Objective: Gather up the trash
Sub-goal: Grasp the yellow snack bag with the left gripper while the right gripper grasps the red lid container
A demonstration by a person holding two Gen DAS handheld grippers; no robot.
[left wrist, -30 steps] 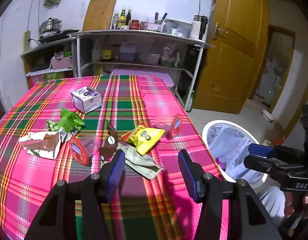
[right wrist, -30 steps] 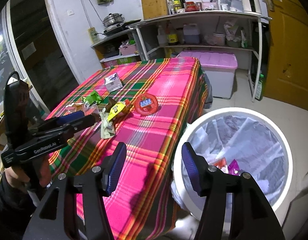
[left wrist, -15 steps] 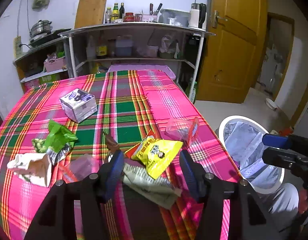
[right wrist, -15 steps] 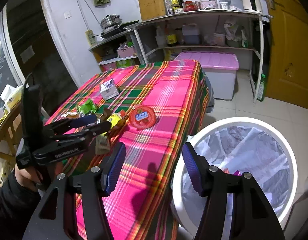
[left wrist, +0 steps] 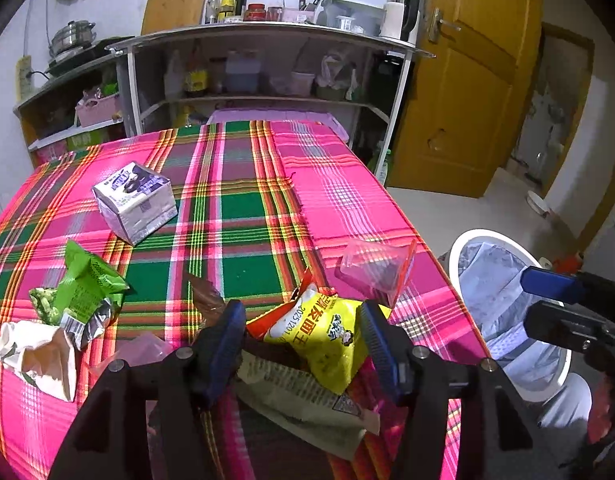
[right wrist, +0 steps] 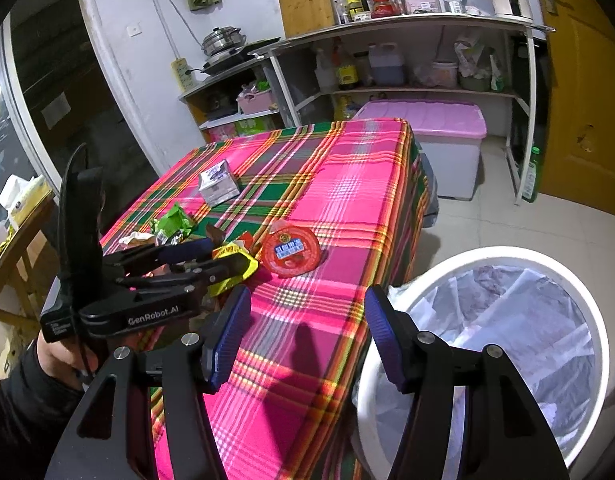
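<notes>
Your left gripper (left wrist: 301,330) has moved in over the yellow snack bag (left wrist: 327,334), jaws just widening around it without pressing; your right gripper (right wrist: 307,328) hangs apart, empty, beside the bin (right wrist: 487,264).

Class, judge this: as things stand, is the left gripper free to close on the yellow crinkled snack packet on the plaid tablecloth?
Probably yes: the left gripper, jaws just opening wider, straddles the yellow crinkled snack packet, nothing above it.

Left tongs (left wrist: 301,332) advanced, jaws just opening, now straddling yellow snack bag (left wrist: 323,334)
</notes>
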